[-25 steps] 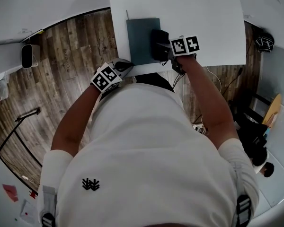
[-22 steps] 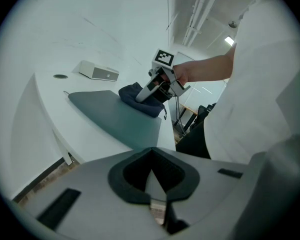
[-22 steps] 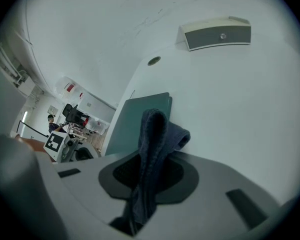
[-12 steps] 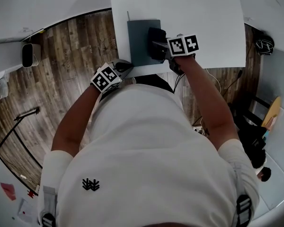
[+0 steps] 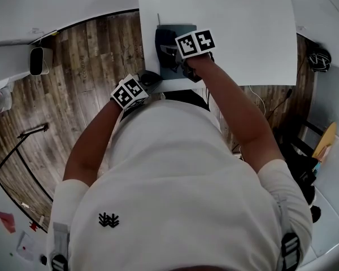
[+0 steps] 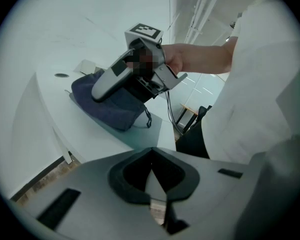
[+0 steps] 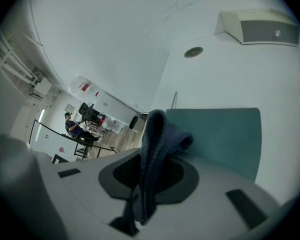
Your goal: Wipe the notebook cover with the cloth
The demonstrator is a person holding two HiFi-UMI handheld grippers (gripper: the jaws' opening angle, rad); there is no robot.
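A teal notebook (image 5: pixel 183 30) lies near the front edge of the white table (image 5: pixel 254 33). In the right gripper view its cover (image 7: pixel 220 134) fills the area just ahead of the jaws. My right gripper (image 5: pixel 174 49) is shut on a dark blue cloth (image 7: pixel 152 144) and holds it down on the notebook's left part. The left gripper view shows that cloth (image 6: pixel 110 109) bunched under the right gripper (image 6: pixel 135 79). My left gripper (image 5: pixel 148 79) hovers off the table's front left edge, and its jaws (image 6: pixel 151 171) are shut on nothing.
A beige box (image 7: pixel 262 26) and a round table grommet (image 7: pixel 193 51) sit at the table's far side. Wooden floor (image 5: pixel 90 66) lies to the left of the table, with a small white device (image 5: pixel 38 61) on it. Cables (image 5: pixel 260 103) hang at the right.
My right gripper has dragged the cloth leftward across the notebook cover, from its right edge to its left part. The left gripper has stayed by the table's edge.
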